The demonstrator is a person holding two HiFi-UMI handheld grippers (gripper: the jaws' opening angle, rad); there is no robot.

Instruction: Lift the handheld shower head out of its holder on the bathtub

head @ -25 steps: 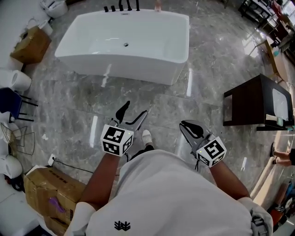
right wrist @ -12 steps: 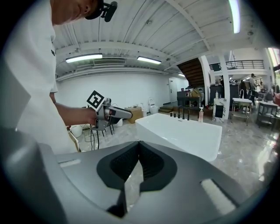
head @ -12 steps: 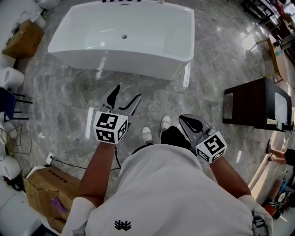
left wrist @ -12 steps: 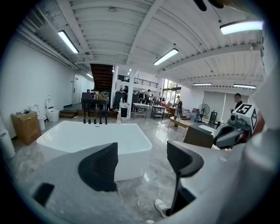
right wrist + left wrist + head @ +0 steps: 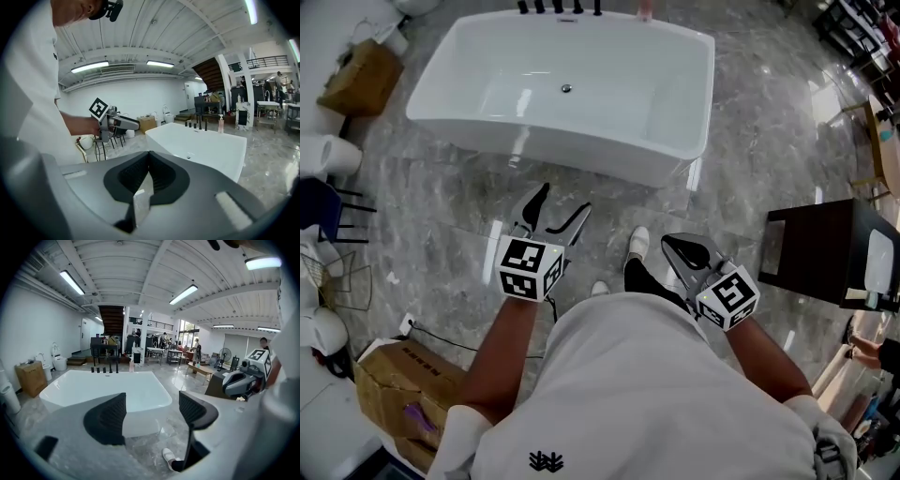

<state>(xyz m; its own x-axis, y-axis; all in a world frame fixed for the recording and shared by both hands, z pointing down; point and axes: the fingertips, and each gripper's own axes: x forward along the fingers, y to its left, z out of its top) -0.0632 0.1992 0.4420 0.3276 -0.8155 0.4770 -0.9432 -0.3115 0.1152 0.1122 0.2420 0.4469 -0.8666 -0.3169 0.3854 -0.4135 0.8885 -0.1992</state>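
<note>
Left tongs (image 5: 564, 199), at the bathtub's (image 5: 581, 150) 7 o'clock, have just been opening and gape empty. On its 12 o'clock rim stand black fittings (image 5: 559, 7), the shower head too small to single out among them. Right tongs (image 5: 670, 244), at 5 o'clock, are closed on nothing.

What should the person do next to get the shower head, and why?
Probably step round the bathtub toward the black fittings on its far rim. They stand well away from the left gripper, whose fingers have just been opening with nothing between them. I cannot tell which of the fittings lifts out.
</note>
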